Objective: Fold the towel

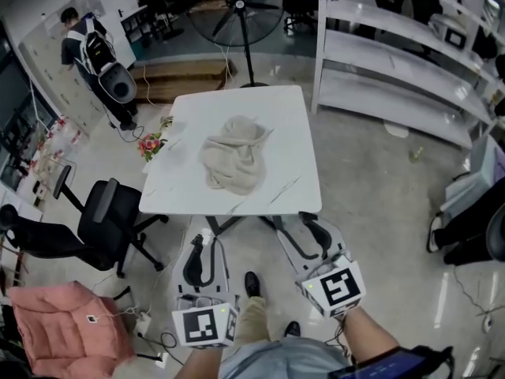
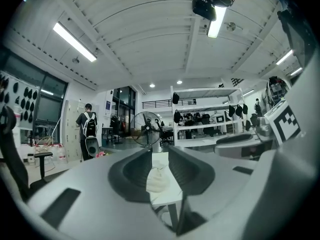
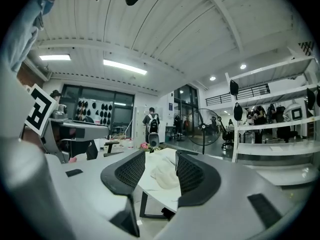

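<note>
Two empty tongs, the left tongs (image 1: 207,239) narrowly parted and the right tongs (image 1: 304,229) wide, hover short of the counter (image 1: 292,117), where the crumpled towel (image 1: 234,163) lies mid-top; folding seems unstarted, so next they likely must reach in and spread it.

A lab-like workshop — white shelving (image 1: 410,61) at upper right, standing fan (image 1: 237,10) at top centre, office chair (image 1: 99,219) at left.

A black office chair (image 1: 106,212) stands beside the white table (image 1: 292,133), a fan (image 1: 241,6) behind.
</note>
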